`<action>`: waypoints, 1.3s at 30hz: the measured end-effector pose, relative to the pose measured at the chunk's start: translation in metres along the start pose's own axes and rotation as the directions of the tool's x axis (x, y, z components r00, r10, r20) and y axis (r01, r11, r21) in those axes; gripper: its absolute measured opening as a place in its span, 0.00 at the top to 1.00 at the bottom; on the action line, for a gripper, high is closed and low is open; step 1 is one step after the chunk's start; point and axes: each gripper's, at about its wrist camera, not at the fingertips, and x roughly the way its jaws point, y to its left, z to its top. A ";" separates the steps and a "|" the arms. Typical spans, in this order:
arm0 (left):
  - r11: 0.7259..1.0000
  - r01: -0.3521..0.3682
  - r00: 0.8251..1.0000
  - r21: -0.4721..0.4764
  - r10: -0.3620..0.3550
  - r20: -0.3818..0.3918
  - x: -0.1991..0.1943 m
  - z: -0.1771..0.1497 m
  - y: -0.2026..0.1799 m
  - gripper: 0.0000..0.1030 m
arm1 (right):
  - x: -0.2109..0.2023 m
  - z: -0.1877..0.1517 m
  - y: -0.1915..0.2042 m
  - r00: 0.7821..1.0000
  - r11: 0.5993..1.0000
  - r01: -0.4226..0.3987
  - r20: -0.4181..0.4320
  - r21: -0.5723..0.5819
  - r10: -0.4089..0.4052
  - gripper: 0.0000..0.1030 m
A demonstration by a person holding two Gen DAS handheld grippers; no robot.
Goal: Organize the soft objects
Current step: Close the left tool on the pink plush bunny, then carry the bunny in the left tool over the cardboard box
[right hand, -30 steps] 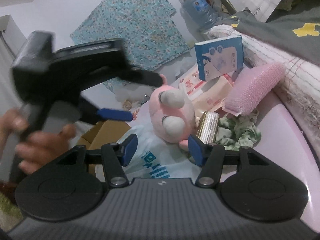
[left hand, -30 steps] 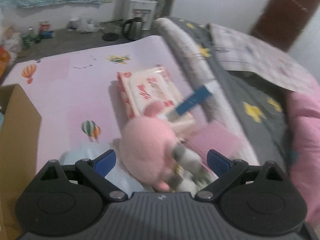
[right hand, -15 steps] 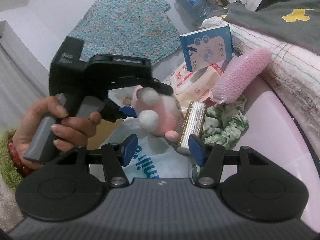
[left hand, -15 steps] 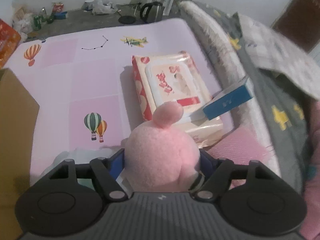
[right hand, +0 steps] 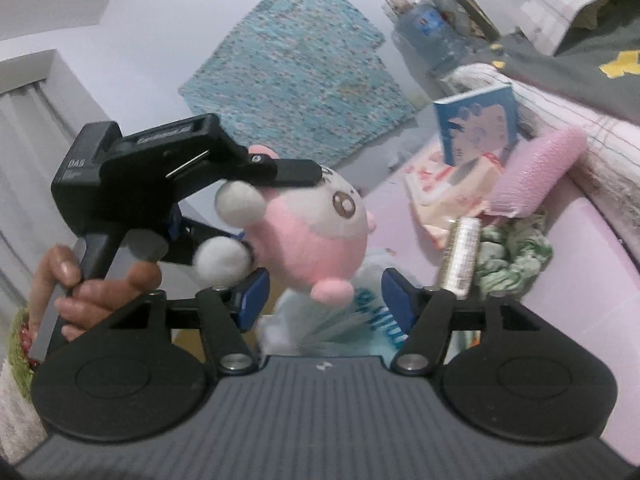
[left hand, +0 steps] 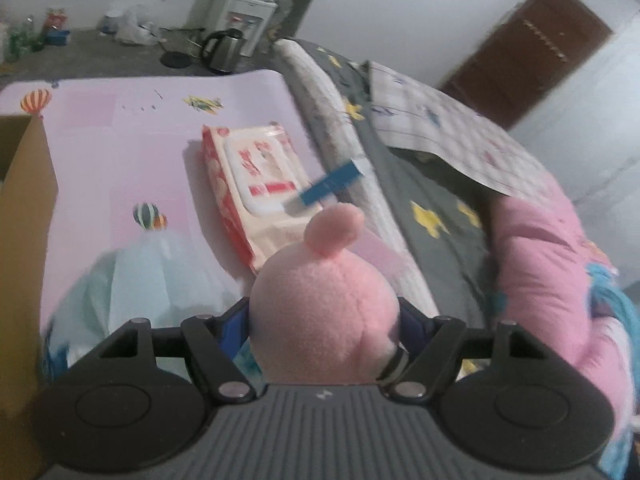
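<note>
Left wrist view: the left tool is clamped on the pink plush, whose round body fills the gap between the two blue pads, with a small pink nub sticking out ahead. After closing hard a moment ago, the jaws have held steady. Below and ahead lies the pink mat printed with balloons, with a wipes pack on it and a blue box leaning against the pack's far side. A pale plastic bag lies on the mat just left of the plush, and a cardboard box stands at the left edge. A grey starred blanket lies to the right.

In the right wrist view, a hand holds the left tool, and the plush hangs in it off the mat, its face turned toward the camera. The right tool stands apart with nothing pressed between its pads, and its jaws have just been opening; the bag lies beyond them. Right of it are a silver roll, a green cloth and a pink sponge, close together near the wipes pack.
</note>
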 end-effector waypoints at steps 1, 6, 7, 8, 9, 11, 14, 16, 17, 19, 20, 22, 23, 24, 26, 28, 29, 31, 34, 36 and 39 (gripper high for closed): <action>1.000 0.016 1.000 -0.001 -0.016 0.000 -0.008 -0.006 0.000 0.27 | -0.003 -0.003 0.006 1.000 1.000 -0.012 0.000 -0.005 0.012 0.34; 0.999 0.036 0.999 0.032 -0.037 0.037 -0.043 -0.033 -0.001 0.27 | -0.012 -0.016 0.031 0.997 0.997 -0.077 -0.015 -0.013 0.077 0.32; 0.999 0.041 0.998 0.025 -0.042 0.044 -0.051 -0.037 0.002 0.27 | -0.013 -0.018 0.039 0.995 0.995 -0.094 -0.019 -0.023 0.094 0.32; 0.999 0.047 0.997 0.021 -0.048 0.054 -0.059 -0.040 0.004 0.27 | -0.015 -0.020 0.045 0.995 0.994 -0.102 -0.021 -0.034 0.102 0.32; 0.998 0.053 0.996 0.022 -0.054 0.064 -0.067 -0.044 0.007 0.27 | -0.016 -0.023 0.052 0.994 0.993 -0.110 -0.025 -0.046 0.109 0.32; 0.998 0.065 0.994 0.021 -0.067 0.089 -0.084 -0.051 0.012 0.27 | -0.019 -0.026 0.068 0.991 0.989 -0.133 -0.037 -0.067 0.131 0.32; 0.996 0.084 0.988 0.031 -0.088 0.126 -0.110 -0.061 0.019 0.27 | -0.020 -0.031 0.091 0.985 0.981 -0.166 -0.060 -0.099 0.160 0.32; 0.996 0.080 0.984 0.033 -0.084 0.156 -0.126 -0.068 0.026 0.27 | -0.018 -0.033 0.108 0.979 0.974 -0.192 -0.087 -0.122 0.183 0.32; 0.997 0.078 0.982 0.028 -0.081 0.171 -0.134 -0.072 0.031 0.27 | -0.016 -0.033 0.117 0.977 0.970 -0.202 -0.099 -0.138 0.189 0.32; 0.997 0.075 0.977 0.005 -0.075 0.201 -0.152 -0.078 0.043 0.27 | -0.010 -0.034 0.137 0.969 0.957 -0.231 -0.133 -0.177 0.209 0.32; 0.997 0.076 0.973 -0.003 -0.074 0.221 -0.163 -0.081 0.050 0.27 | -0.007 -0.035 0.146 0.965 0.950 -0.244 -0.147 -0.193 0.218 0.32; 0.997 0.074 0.964 -0.021 -0.066 0.258 -0.183 -0.088 0.062 0.27 | 0.001 -0.037 0.167 0.951 0.933 -0.288 -0.183 -0.218 0.250 0.32; 0.997 0.073 0.960 -0.026 -0.063 0.274 -0.192 -0.091 0.068 0.27 | 0.005 -0.039 0.176 0.944 0.925 -0.305 -0.198 -0.226 0.263 0.33; 0.997 0.071 0.955 -0.033 -0.058 0.292 -0.201 -0.093 0.075 0.27 | 0.009 -0.041 0.187 0.937 0.917 -0.323 -0.215 -0.234 0.275 0.33; 0.996 0.067 0.945 -0.059 -0.044 0.323 -0.217 -0.099 0.091 0.27 | 0.019 -0.046 0.207 0.925 0.904 -0.347 -0.247 -0.251 0.287 0.33; 0.994 0.067 0.938 -0.086 -0.034 0.344 -0.230 -0.103 0.107 0.27 | 0.032 -0.052 0.228 0.913 0.890 -0.368 -0.283 -0.269 0.292 0.34; 0.992 0.069 0.936 -0.103 -0.029 0.351 -0.234 -0.105 0.117 0.27 | 0.038 -0.057 0.238 0.910 0.887 -0.371 -0.298 -0.275 0.289 0.34; 0.989 0.070 0.934 -0.130 -0.020 0.356 -0.242 -0.108 0.137 0.27 | 0.054 -0.068 0.259 0.904 0.885 -0.367 -0.334 -0.286 0.267 0.34; 0.983 0.058 0.935 -0.175 0.008 0.354 -0.244 -0.110 0.170 0.27 | 0.077 -0.088 0.286 0.901 0.887 -0.337 -0.382 -0.317 0.206 0.35; 0.975 0.067 0.938 -0.212 0.010 0.347 -0.244 -0.110 0.192 0.27 | 0.090 -0.099 0.297 0.898 0.892 -0.314 -0.407 -0.325 0.168 0.35; 0.966 0.051 0.943 -0.252 0.037 0.330 -0.237 -0.103 0.224 0.27 | 0.102 -0.114 0.305 0.890 0.908 -0.286 -0.436 -0.306 0.134 0.35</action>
